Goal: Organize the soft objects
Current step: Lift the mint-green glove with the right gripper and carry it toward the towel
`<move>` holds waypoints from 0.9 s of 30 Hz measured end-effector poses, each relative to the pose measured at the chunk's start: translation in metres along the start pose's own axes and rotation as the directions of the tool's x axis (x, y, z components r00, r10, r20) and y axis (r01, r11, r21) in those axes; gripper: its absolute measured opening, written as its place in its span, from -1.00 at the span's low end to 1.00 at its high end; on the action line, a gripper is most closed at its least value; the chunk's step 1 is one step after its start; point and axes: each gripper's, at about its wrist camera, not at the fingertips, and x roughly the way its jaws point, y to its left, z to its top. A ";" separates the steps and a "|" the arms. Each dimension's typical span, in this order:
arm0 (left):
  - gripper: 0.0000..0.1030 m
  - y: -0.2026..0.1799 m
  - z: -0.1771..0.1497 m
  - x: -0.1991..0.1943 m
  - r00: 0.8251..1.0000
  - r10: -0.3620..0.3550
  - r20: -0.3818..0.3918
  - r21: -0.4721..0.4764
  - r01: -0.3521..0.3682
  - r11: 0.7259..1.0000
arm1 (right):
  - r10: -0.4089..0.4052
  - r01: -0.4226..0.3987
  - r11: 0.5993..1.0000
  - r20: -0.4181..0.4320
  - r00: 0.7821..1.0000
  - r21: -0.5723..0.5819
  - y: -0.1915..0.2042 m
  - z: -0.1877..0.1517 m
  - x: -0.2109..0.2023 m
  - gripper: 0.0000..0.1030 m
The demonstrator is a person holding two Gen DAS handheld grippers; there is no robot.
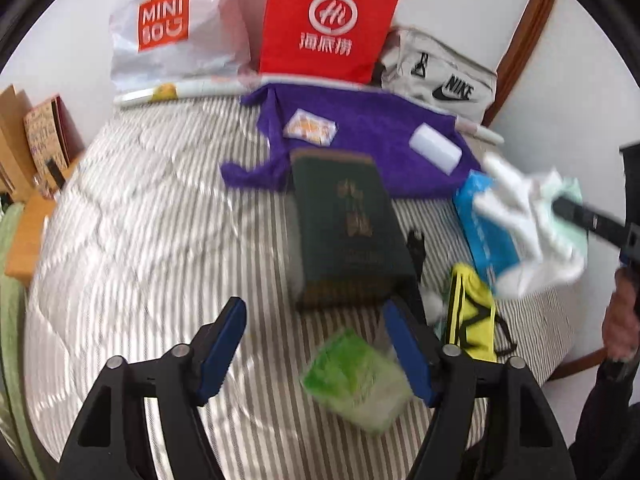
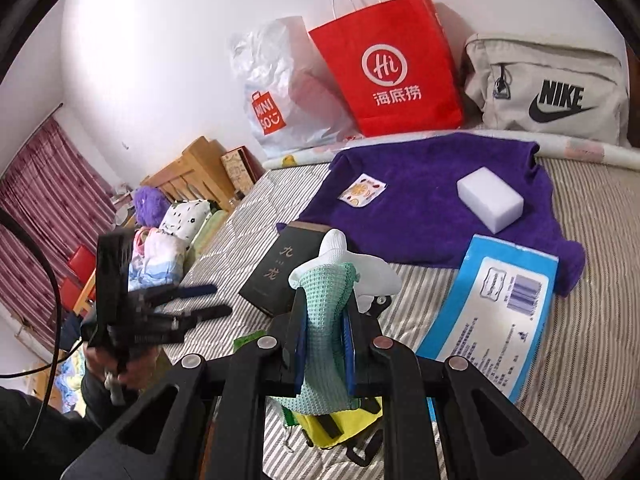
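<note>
The right tool (image 2: 324, 344) is pinching a white and mint-green cloth (image 2: 326, 300), lifted above the striped bed (image 2: 580, 320) in front of the dark green book (image 2: 280, 272). The left tool (image 1: 316, 344) is spread with nothing between its fingers, over a green packet (image 1: 356, 380) lying on the bed just in front of the book. Behind the book lies a purple towel (image 2: 432, 208) carrying a white sponge (image 2: 490, 200).
</note>
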 end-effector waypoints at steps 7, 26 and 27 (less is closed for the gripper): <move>0.52 -0.002 -0.032 0.015 0.999 -0.001 -0.051 -0.029 -0.001 1.000 | -0.032 0.033 0.999 0.027 0.999 -0.025 0.000 0.004 -0.007 -0.71; 0.52 -0.041 -0.061 0.043 0.995 0.034 -0.097 0.000 -0.035 0.999 | -0.131 0.136 0.990 0.087 0.987 -0.046 -0.023 0.017 -0.017 -0.71; 0.52 -0.042 -0.061 0.044 0.995 0.044 -0.093 0.002 -0.044 0.999 | -0.137 0.142 0.989 0.091 0.986 -0.047 -0.024 0.019 -0.017 -0.71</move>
